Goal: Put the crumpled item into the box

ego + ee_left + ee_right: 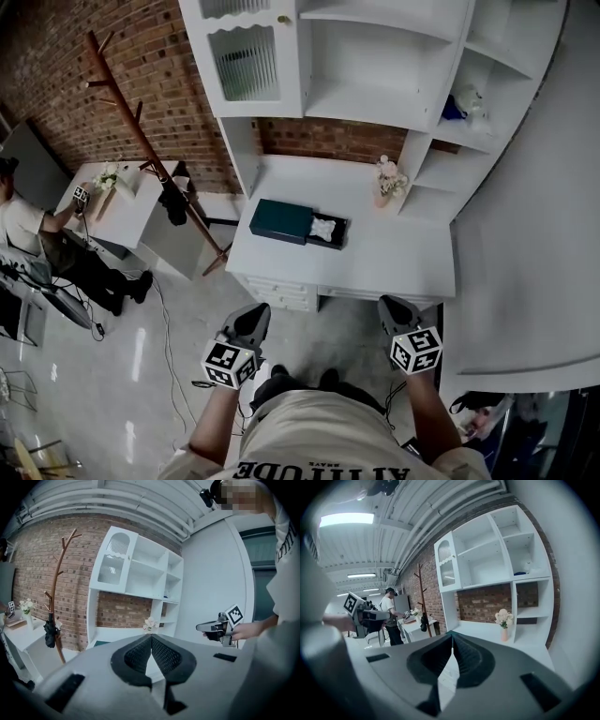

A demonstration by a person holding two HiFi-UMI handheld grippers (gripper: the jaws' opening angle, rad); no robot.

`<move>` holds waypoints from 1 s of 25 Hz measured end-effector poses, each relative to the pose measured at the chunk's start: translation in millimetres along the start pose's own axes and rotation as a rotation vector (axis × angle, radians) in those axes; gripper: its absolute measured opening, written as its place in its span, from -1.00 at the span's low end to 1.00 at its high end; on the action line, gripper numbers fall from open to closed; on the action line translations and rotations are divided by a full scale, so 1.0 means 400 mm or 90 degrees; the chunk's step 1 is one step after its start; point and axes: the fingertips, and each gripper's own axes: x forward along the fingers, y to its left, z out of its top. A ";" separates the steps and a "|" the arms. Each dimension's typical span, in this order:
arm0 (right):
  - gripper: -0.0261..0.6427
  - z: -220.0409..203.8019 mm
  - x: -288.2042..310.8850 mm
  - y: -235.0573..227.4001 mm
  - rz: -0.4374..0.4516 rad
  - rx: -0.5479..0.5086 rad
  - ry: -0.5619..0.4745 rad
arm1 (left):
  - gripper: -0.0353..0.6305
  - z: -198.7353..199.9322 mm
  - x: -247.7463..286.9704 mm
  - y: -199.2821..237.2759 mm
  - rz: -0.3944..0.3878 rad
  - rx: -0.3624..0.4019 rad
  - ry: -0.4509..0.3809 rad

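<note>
A dark teal box (279, 220) lies on the white desk (394, 253), and a white crumpled item (325, 228) rests in the black open part at the box's right end. Both grippers hang over the floor in front of the desk, well short of the box. My left gripper (254, 313) is shut with nothing between its jaws, which meet in the left gripper view (151, 640). My right gripper (395, 306) is also shut and empty, its pads touching in the right gripper view (452, 640). Each gripper shows in the other's view: the right gripper (219, 626), the left gripper (365, 615).
A vase of flowers (386, 182) stands at the desk's back right. White shelves (375, 56) rise above the desk, against a brick wall. A wooden coat rack (141, 141) leans to the left. A person (28, 234) works at a second white table (131, 211) far left.
</note>
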 end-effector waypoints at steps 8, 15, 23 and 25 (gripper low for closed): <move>-0.82 0.040 0.004 0.053 -0.029 0.002 -0.027 | -0.82 0.014 -0.039 0.049 -0.041 0.030 0.017; -0.82 0.067 0.032 0.088 -0.038 0.008 -0.037 | -0.82 0.029 -0.050 0.096 -0.056 0.043 0.017; -0.82 0.086 0.052 0.110 -0.045 0.011 -0.042 | -0.82 0.037 -0.058 0.135 -0.059 0.049 0.018; -0.82 0.086 0.053 0.111 -0.046 0.011 -0.041 | -0.82 0.038 -0.057 0.137 -0.061 0.049 0.017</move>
